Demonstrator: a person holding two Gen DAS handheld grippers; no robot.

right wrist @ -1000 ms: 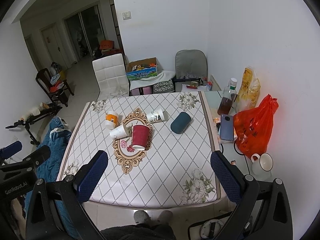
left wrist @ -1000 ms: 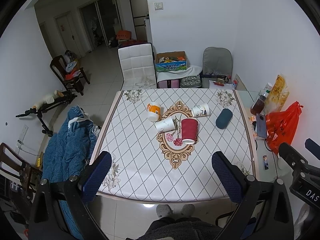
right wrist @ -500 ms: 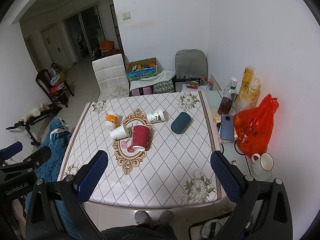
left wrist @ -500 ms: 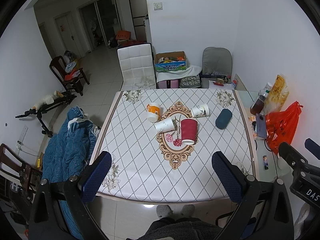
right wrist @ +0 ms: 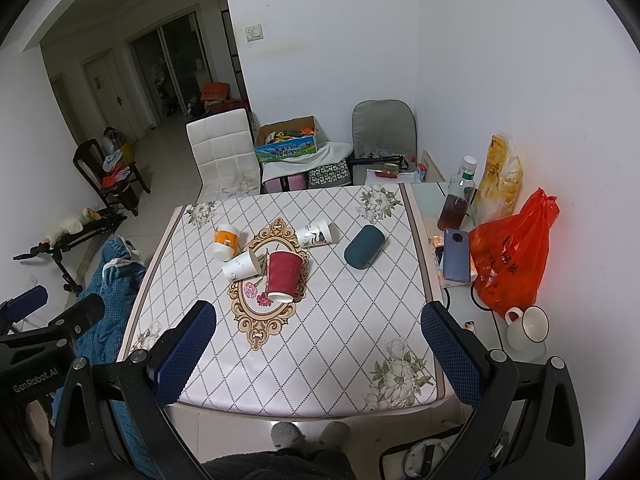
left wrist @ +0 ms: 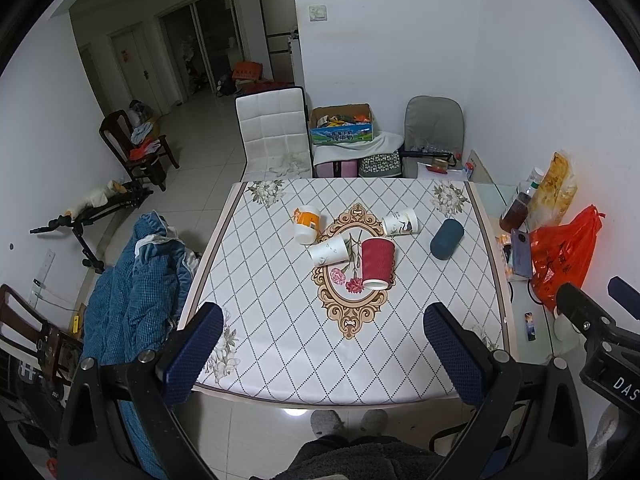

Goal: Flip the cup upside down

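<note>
Several cups lie on their sides on the patterned table [left wrist: 280,340]: a red ribbed cup [left wrist: 377,257] [right wrist: 283,272], a white paper cup [left wrist: 329,251] [right wrist: 241,265] left of it, an orange-and-white cup [left wrist: 307,225] [right wrist: 225,243], another white printed cup [left wrist: 400,223] [right wrist: 315,233], and a dark teal cup [left wrist: 447,238] [right wrist: 364,247] to the right. My left gripper [left wrist: 323,354] is open and empty, held high above the table's near edge. My right gripper [right wrist: 318,356] is open and empty too, at the same height.
A side shelf at the right holds a red plastic bag [right wrist: 512,256], a phone [right wrist: 456,254], a bottle [right wrist: 456,204] and a white mug [right wrist: 526,328]. A blue jacket [left wrist: 132,280] hangs at the table's left. A white chair [left wrist: 276,136] stands behind the table.
</note>
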